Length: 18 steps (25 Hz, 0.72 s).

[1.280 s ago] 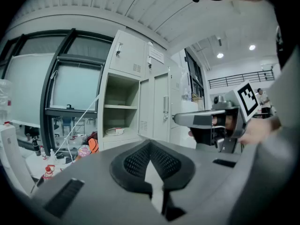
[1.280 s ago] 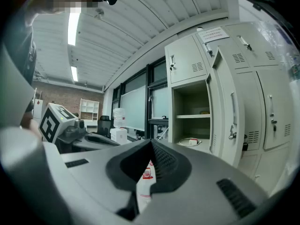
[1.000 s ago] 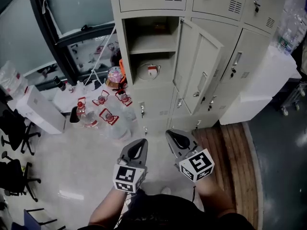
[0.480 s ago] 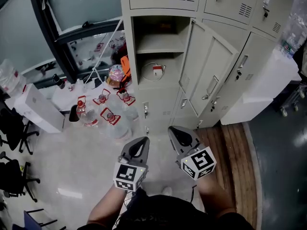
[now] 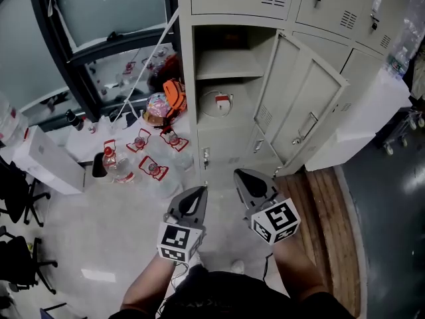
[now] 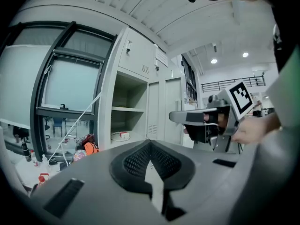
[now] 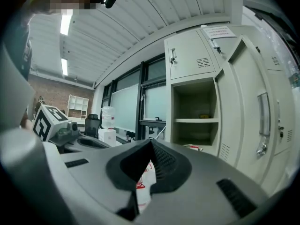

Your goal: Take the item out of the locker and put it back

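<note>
The open locker (image 5: 229, 72) stands ahead, with a shelf across its compartment. Below that shelf lies the item (image 5: 218, 103), a white round coil with a red-and-white tag; it also shows as the item (image 6: 121, 135) and the item (image 7: 191, 147). My left gripper (image 5: 198, 191) and right gripper (image 5: 241, 176) are held side by side over the floor, well short of the locker and pointing toward it. Both are shut with nothing between the jaws. The left gripper view shows its jaw tips (image 6: 150, 144) meeting, and the right gripper view shows the same (image 7: 151, 142).
The locker door (image 5: 302, 111) swings out to the right. Several water bottles (image 5: 136, 155) with red handles and an orange bag (image 5: 174, 92) crowd the floor left of the locker. A white box (image 5: 46, 158) sits further left. A wooden platform (image 5: 319, 205) lies at the right.
Both grippers have moved forward toward the locker, which now sits closer and more central in the head view. Both stay shut and empty.
</note>
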Each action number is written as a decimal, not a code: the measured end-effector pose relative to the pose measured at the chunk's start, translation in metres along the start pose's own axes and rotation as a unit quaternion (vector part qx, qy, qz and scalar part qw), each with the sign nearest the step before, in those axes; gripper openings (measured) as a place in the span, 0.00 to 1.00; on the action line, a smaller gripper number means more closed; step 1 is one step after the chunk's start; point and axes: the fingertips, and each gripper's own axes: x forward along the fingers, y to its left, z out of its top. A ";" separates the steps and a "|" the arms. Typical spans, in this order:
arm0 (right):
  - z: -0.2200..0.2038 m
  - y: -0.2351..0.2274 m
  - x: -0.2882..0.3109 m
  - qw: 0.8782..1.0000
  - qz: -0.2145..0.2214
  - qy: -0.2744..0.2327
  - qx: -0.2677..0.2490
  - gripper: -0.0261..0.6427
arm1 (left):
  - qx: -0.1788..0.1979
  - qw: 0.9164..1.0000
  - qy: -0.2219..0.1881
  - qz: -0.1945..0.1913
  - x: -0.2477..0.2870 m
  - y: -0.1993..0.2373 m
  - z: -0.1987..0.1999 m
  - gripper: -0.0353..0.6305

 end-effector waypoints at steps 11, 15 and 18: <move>0.009 0.007 0.066 0.999 -0.048 0.008 -0.007 0.03 | 0.004 0.999 -0.005 -0.044 0.011 0.063 0.005 0.06; 0.013 0.007 0.084 0.998 -0.066 0.007 -0.012 0.03 | 0.008 0.998 -0.008 -0.061 0.015 0.080 0.009 0.06; 0.014 0.006 0.094 0.997 -0.078 0.005 -0.014 0.03 | 0.011 0.997 0.001 -0.074 0.017 0.087 0.007 0.06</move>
